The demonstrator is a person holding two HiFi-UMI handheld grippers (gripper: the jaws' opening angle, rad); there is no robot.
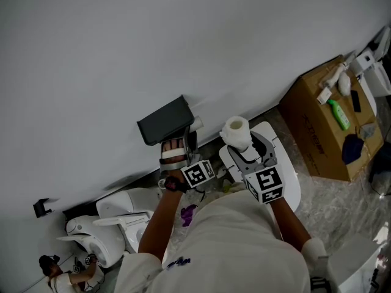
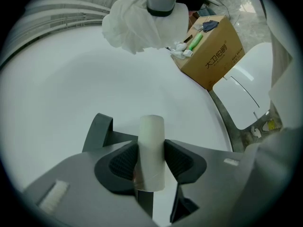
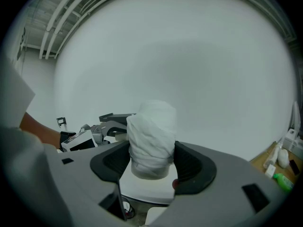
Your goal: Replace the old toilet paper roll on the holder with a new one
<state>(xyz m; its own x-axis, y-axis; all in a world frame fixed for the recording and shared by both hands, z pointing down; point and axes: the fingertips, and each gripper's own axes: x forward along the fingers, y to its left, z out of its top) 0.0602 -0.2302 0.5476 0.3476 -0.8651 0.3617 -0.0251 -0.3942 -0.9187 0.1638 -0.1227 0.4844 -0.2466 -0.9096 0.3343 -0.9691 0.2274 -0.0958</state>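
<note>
left gripper (image 2: 151,161) is clamped on the empty tube (image 2: 151,138), right gripper (image 3: 152,162) pinches the new roll (image 3: 151,129). It's a squishy grip, so it could slip near the holder (image 1: 166,122).

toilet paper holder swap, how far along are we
Seemingly done: the old roll is just a bare cardboard tube, clamped in the left gripper beside the black holder. Whether it is fully clear of the holder is unclear. In hand: the right gripper grips the new roll, held up nearby. Left: get rid of the tube and put the new roll on the holder.
</note>
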